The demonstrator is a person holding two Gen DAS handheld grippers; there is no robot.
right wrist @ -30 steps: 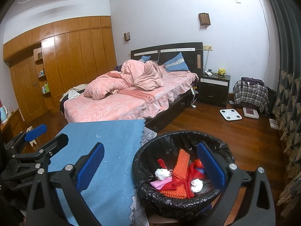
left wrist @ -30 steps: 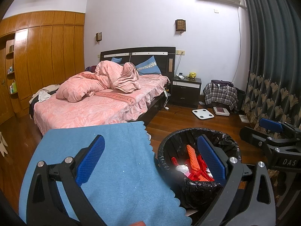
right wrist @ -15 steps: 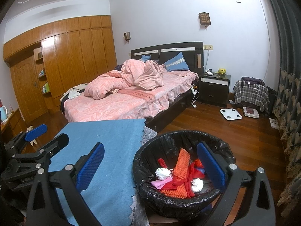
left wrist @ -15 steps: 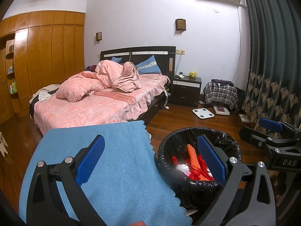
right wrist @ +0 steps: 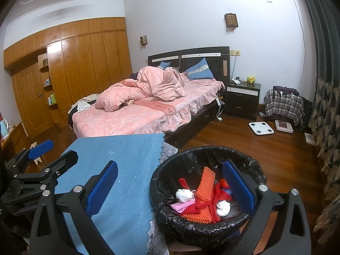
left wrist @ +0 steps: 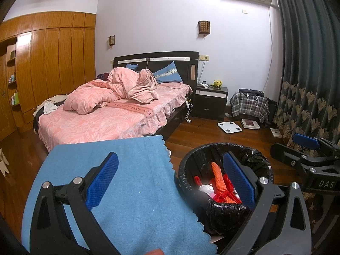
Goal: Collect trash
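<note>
Left gripper (left wrist: 170,180) hung over the blue cloth (left wrist: 131,182) on the table, jaws spread wide, nothing between them. Just beside the cloth's right edge stood the bin (right wrist: 204,229), lined with a black bag. Inside lay the trash: two white wads (right wrist: 184,195), a pink scrap (right wrist: 181,206), red ribbon (right wrist: 199,207), orange mesh (right wrist: 205,183). Right gripper (right wrist: 170,181) hovered above the cloth edge and the bin, jaws likewise spread and holding nothing, right pad over the bin. Behind stood a pink bed (right wrist: 138,114), then a nightstand (right wrist: 242,99), a white scale (right wrist: 261,128) on the floor, dark curtains (right wrist: 325,97) at far right.
</note>
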